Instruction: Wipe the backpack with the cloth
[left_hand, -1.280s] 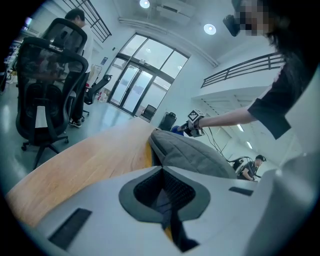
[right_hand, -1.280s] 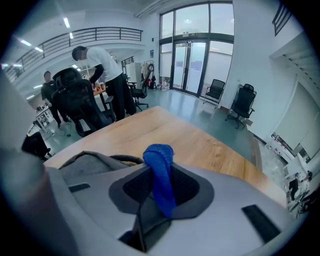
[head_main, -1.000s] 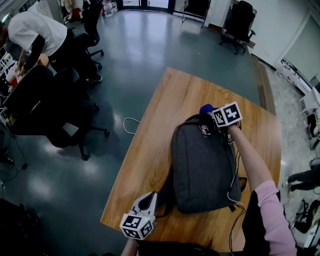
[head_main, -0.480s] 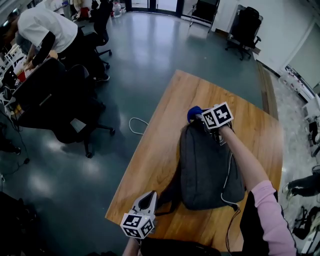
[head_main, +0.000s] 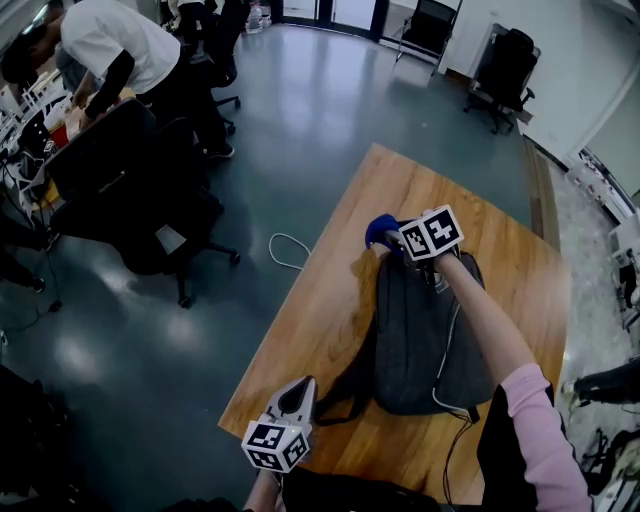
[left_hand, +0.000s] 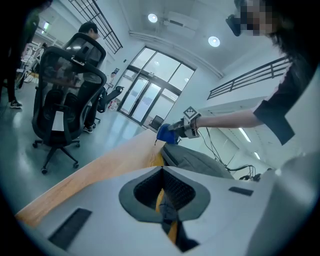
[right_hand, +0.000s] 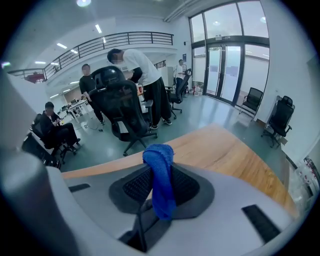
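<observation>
The right gripper (head_main: 400, 240) pinches the blue cloth (head_main: 380, 231) at the backpack's (head_main: 425, 340) far end; the left gripper (head_main: 298, 397) clamps its strap (head_main: 345, 395), which might slip, letting the backpack slide

One grey backpack (head_main: 420, 335), one blue cloth (head_main: 381, 231), two grippers (head_main: 305, 387) (head_main: 395, 242), one wooden table (head_main: 320, 330), one white floor cable (head_main: 288, 250)

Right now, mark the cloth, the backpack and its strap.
cloth (right_hand: 159, 175), right gripper view, blue fold between the jaws
backpack (head_main: 410, 330), head view, grey front panel
strap (left_hand: 166, 214), left gripper view, dark part between the jaws
</observation>
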